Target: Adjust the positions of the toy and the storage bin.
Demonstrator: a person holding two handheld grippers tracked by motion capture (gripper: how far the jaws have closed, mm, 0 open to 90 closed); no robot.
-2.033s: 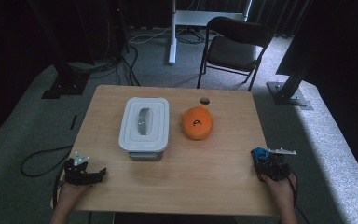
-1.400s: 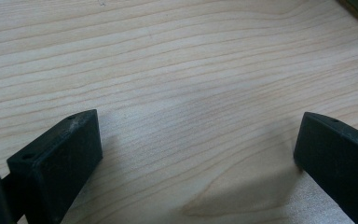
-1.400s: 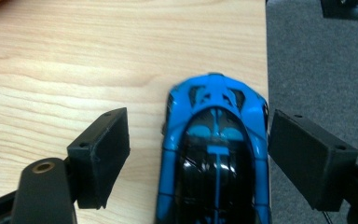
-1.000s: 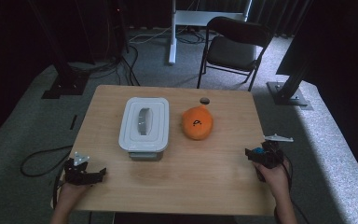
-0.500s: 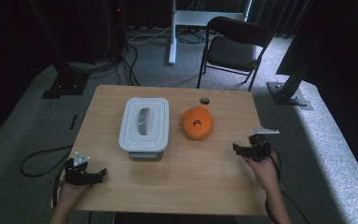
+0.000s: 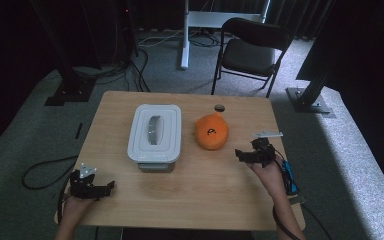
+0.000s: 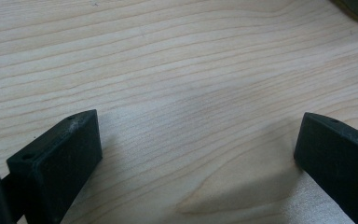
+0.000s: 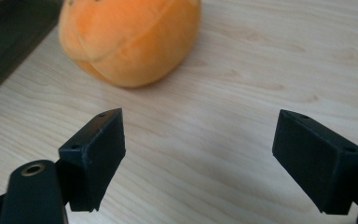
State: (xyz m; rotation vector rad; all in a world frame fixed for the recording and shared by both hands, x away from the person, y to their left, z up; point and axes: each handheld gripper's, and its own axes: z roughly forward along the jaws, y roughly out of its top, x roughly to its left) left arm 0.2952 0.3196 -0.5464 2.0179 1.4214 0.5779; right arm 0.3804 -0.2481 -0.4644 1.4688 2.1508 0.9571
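Observation:
An orange plush toy (image 6: 212,131) lies on the wooden table (image 6: 190,190), right of a white lidded container (image 6: 155,135). My right gripper (image 6: 240,154) is open just right of the toy, jaws pointing at it with bare wood between them. In the right gripper view the plush toy (image 8: 130,39) sits a short way beyond the right gripper (image 8: 200,135). My left gripper (image 6: 107,187) rests open near the table's front left corner. In the left gripper view the left gripper (image 7: 196,144) has only table grain between its jaws.
A small dark round hole (image 6: 219,107) sits near the table's far edge. A black folding chair (image 6: 252,50) stands behind the table, with stand bases and cables on the grey floor. A blue-trimmed cable (image 6: 287,175) trails by the right hand.
My right gripper has moved from the table's front right edge forward and leftward toward the orange plush toy. The left gripper has stayed where it was.

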